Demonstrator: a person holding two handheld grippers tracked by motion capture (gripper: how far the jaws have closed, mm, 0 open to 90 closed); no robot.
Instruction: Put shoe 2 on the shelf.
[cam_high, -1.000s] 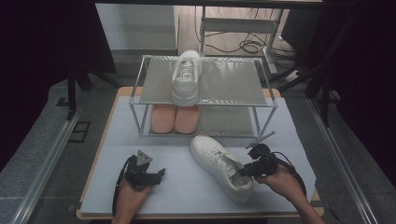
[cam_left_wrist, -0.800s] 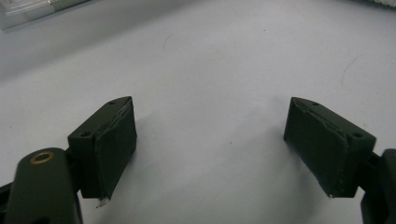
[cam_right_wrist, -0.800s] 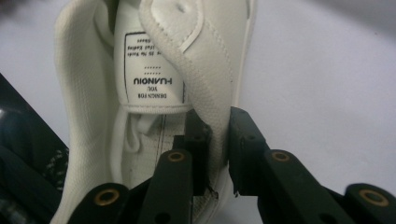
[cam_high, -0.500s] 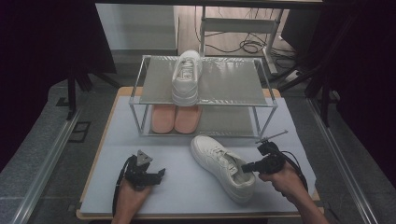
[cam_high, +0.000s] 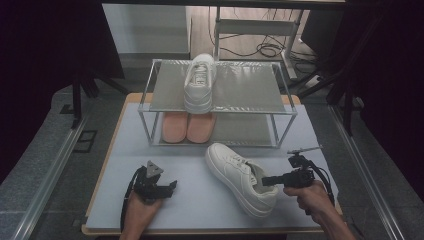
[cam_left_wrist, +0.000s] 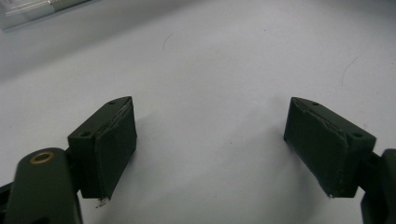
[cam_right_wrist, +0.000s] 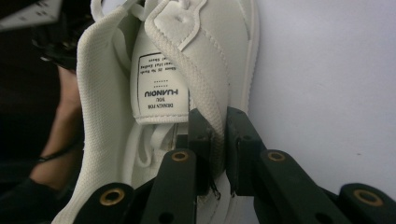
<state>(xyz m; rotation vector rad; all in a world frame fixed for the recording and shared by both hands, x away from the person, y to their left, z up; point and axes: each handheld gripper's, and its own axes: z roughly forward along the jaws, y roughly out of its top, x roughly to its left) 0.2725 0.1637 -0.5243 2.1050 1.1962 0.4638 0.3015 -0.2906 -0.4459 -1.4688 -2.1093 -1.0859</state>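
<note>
A white sneaker (cam_high: 240, 177) lies on the grey mat near the front, toe toward the rack. My right gripper (cam_high: 265, 181) reaches in from the right at its heel end. In the right gripper view the right gripper (cam_right_wrist: 219, 126) is shut on the padded collar wall of the sneaker (cam_right_wrist: 205, 60), one jaw inside the opening and one outside. Its jaws have just been closing with that wall between them. My left gripper (cam_high: 167, 187) rests low at the front left. The left gripper (cam_left_wrist: 210, 140) is open over bare mat, with nothing between its jaws.
A metal two-tier rack (cam_high: 240, 90) stands at the back of the table. A second white sneaker (cam_high: 200, 82) sits on its top shelf and a pair of pink shoes (cam_high: 187, 127) below. The grey mat (cam_high: 200, 210) covers the table; dark floor lies beyond its edges.
My right hand has shifted to the right at the sneaker's heel, and its jaws have closed on the collar. The left hand has stayed still.
</note>
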